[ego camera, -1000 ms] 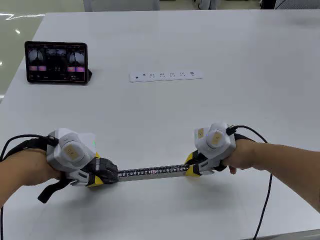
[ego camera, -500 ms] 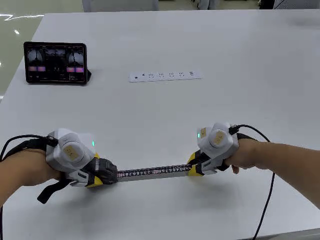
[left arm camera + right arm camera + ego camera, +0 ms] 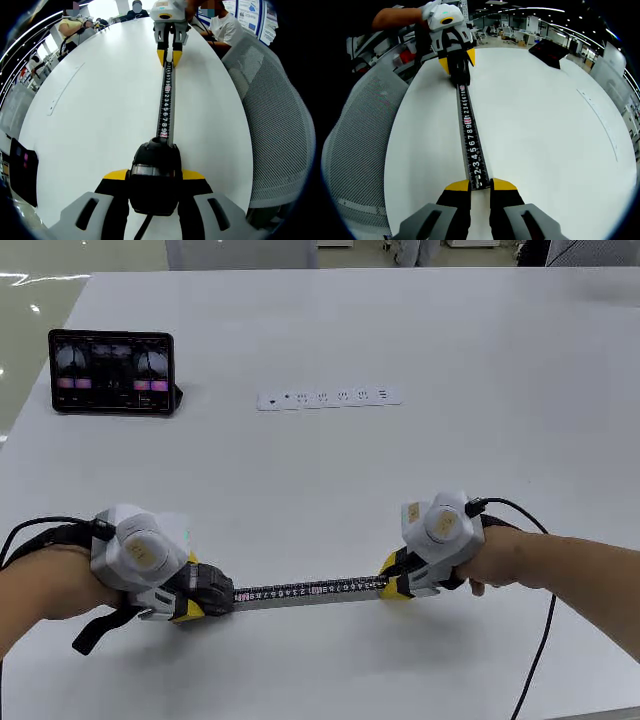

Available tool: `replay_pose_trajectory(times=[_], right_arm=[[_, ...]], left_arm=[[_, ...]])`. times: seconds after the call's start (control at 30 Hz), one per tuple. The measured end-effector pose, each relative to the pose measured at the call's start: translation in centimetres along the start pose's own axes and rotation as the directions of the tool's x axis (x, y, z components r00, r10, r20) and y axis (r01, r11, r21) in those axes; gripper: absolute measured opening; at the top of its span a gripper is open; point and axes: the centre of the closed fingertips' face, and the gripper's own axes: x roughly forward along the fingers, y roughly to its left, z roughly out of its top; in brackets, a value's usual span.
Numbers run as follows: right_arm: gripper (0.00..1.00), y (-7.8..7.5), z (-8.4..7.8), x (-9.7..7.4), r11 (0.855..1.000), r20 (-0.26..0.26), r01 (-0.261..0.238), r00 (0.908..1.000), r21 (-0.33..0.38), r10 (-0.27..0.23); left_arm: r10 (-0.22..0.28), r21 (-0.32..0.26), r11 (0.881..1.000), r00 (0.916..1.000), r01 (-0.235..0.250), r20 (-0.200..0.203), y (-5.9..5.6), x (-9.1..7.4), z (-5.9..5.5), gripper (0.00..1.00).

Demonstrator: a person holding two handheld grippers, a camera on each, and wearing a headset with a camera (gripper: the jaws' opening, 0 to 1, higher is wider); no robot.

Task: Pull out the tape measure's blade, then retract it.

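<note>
Left gripper (image 3: 196,590) jaws clamped on black tape measure case (image 3: 154,175), right gripper (image 3: 480,186) jaws pinching tip of extended black numbered blade (image 3: 310,590)

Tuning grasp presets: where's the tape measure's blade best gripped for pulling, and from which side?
Probably the free tip of the blade, approached end-on from opposite the case: the strip is thin, flat and straight, and the right gripper pinches it there.

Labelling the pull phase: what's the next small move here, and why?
Probably slide the right tongs a little farther from the case, in line with the blade. The left tongs are shut on the case, the right tongs pinch the blade's tip, and only a short, straight run of blade is out between them.
</note>
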Motion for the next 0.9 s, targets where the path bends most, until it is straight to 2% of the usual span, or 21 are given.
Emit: replay_pose_trajectory(times=[0.9], right_arm=[[0.10, -0.24, -1.04, -0.77, 1.000, -0.008, 0.008, 0.9999, 0.019, -0.007]], left_arm=[[0.002, 0.004, 1.000, 1.0000, -0.002, -0.003, 0.14, 0.12, -0.20, 0.32]])
